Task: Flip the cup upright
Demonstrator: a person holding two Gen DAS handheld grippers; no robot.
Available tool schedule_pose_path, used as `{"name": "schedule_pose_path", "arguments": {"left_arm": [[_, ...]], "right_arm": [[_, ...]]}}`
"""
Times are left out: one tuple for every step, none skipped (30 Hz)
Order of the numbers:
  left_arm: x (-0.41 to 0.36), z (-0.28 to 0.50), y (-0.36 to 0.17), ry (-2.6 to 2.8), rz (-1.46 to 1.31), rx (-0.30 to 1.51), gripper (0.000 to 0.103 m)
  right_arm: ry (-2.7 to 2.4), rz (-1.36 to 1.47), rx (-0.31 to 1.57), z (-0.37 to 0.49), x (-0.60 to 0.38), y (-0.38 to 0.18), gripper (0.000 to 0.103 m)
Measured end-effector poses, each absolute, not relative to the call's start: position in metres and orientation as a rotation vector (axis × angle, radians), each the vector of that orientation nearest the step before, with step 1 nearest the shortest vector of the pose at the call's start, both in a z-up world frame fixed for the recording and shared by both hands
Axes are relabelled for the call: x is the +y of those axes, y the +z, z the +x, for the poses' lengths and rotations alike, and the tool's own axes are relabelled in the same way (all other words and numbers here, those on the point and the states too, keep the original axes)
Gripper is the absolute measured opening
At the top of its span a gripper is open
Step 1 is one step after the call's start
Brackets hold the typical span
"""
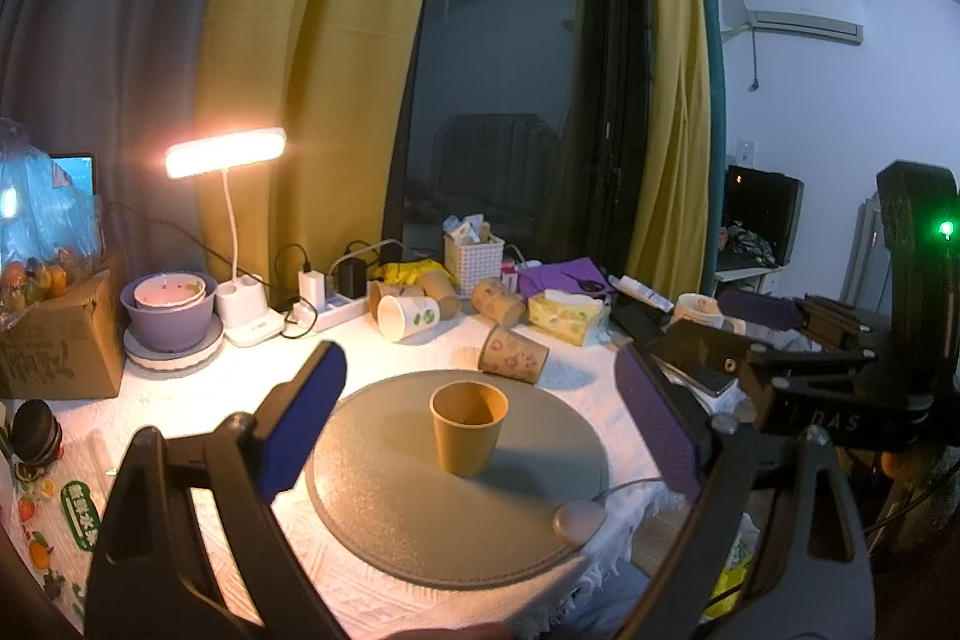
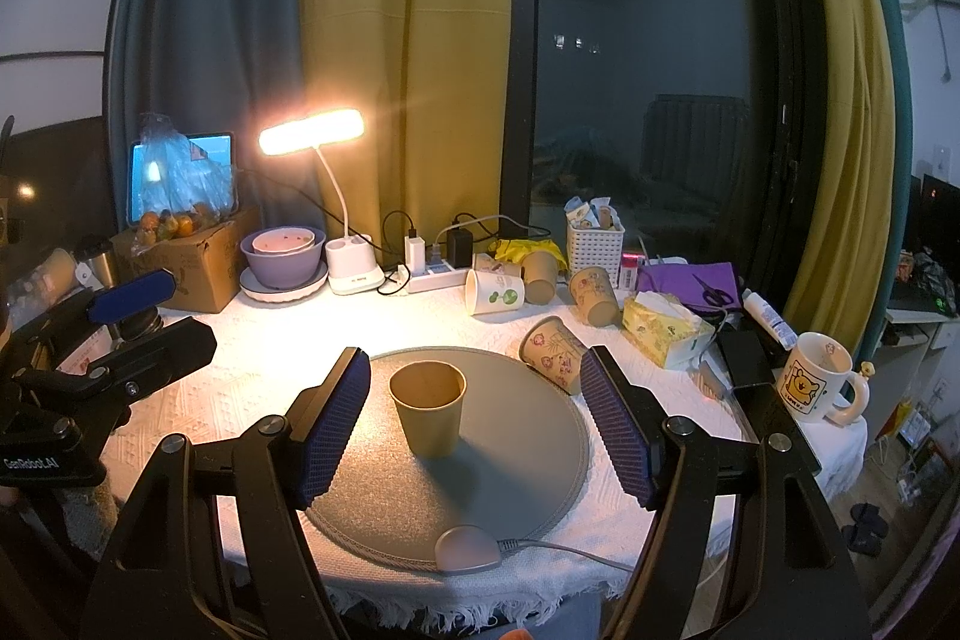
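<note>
A desk [image 2: 198,400] covered with a white textured cloth fills the lower half of both views, backed by yellow and teal curtains [image 2: 408,58] and a dark window. At the middle of the desk lies a round grey mat [image 2: 528,436] with a small pale puck [image 2: 467,550] and its cord at the near edge. Each gripper frames this mat from the near side. The right gripper [image 2: 477,421] has its fingers [image 2: 333,430] spread wide, empty, and the left gripper [image 1: 480,433] likewise holds its fingers [image 1: 300,430] far apart around nothing. A lit desk lamp [image 2: 312,133] stands at the back left, beside a purple bowl [image 2: 282,259] and a cardboard box [image 2: 198,262]. To the right sit a tissue box [image 2: 660,328] and a white mug [image 2: 813,379] with a yellow bear. Several paper cups lie tipped near the power strip, and a flowered cup [image 2: 552,352] rests on its side at the mat's far right edge, just beside the right gripper's right finger. The plain brown cup [image 2: 427,409] stands upright, mouth up, on the mat. In the right wrist view it sits between the fingers, nearer the left one without touching it; in the left wrist view [image 1: 468,427] it stands roughly midway between the spread fingers, clear of both.
</note>
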State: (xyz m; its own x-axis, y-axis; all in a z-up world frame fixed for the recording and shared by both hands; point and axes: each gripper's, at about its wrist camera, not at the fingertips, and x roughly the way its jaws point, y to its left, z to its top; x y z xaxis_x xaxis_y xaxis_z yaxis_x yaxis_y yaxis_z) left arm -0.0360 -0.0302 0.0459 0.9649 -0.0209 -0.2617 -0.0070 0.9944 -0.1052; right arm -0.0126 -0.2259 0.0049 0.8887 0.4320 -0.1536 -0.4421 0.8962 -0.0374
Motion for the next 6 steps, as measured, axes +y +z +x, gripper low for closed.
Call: {"name": "schedule_pose_path", "arguments": {"left_arm": [[-0.0296,-0.0360,0.0451,-0.007,-0.105,0.266,0.092],[-0.0295,-0.0362,0.0451,-0.009,-0.105,0.265,0.092],[-0.0293,-0.0370,0.0438,-0.015,-0.107,0.263,0.092],[-0.0301,-0.0385,0.0438,-0.025,-0.110,0.258,0.092],[-0.0299,-0.0391,0.0420,-0.030,-0.109,0.255,0.092],[-0.0304,-0.0399,0.0412,-0.034,-0.105,0.251,0.092]], "right_arm": [[0.454,-0.072,0.144,-0.0126,-0.2257,0.0048,0.076],[0.453,-0.073,0.144,-0.0129,-0.2255,0.0047,0.076],[0.453,-0.072,0.143,-0.0132,-0.2255,0.0047,0.076],[0.453,-0.073,0.144,-0.0131,-0.2249,0.0027,0.076],[0.454,-0.073,0.144,-0.0125,-0.2251,0.0032,0.076],[0.453,-0.073,0.145,-0.0126,-0.2250,0.0030,0.076]]}}
